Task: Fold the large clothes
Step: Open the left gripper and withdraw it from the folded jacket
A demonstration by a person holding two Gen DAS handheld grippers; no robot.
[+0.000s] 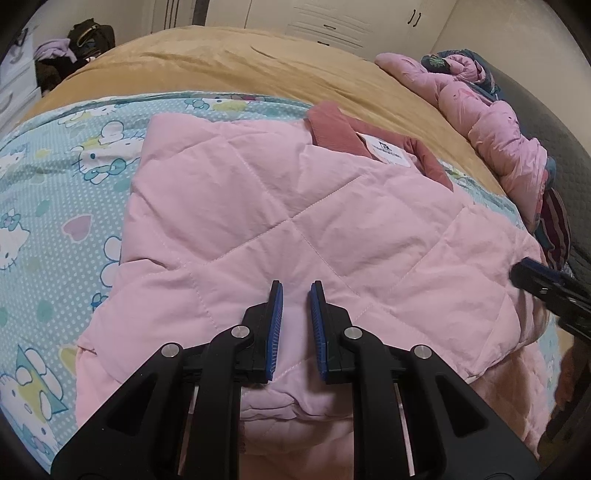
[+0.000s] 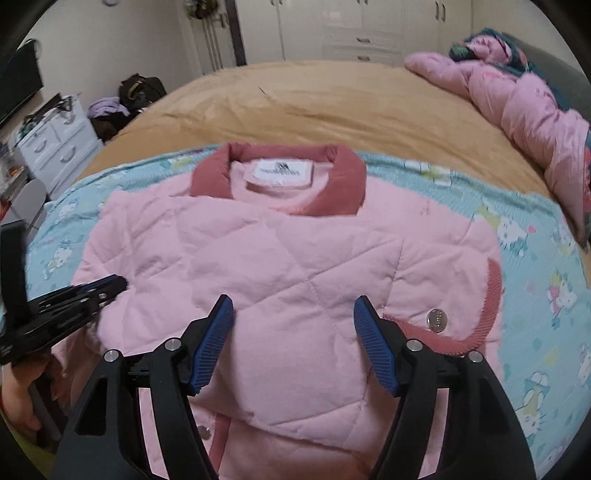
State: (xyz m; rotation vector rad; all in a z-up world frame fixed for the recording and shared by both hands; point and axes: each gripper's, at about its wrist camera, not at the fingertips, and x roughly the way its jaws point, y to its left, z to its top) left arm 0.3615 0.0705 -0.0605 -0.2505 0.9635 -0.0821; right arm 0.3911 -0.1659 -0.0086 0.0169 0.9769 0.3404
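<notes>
A pink quilted jacket (image 1: 295,221) with a darker pink collar (image 1: 332,129) lies folded on a light blue cartoon-print sheet (image 1: 55,206). My left gripper (image 1: 296,286) hovers over its near part, jaws a narrow gap apart with nothing between them. In the right wrist view the jacket (image 2: 280,266) lies collar (image 2: 280,173) away, a cuff with a silver snap (image 2: 436,320) at the right. My right gripper (image 2: 293,306) is wide open above the jacket's middle. The left gripper (image 2: 92,291) shows at the left edge there; the right gripper (image 1: 543,284) shows at the right edge of the left wrist view.
A tan blanket (image 2: 332,103) covers the bed beyond the sheet. A pile of pink and patterned clothes (image 2: 517,96) lies at the far right. White drawers (image 2: 59,147) and dark bags (image 2: 140,92) stand at the far left, wardrobes (image 2: 351,29) behind.
</notes>
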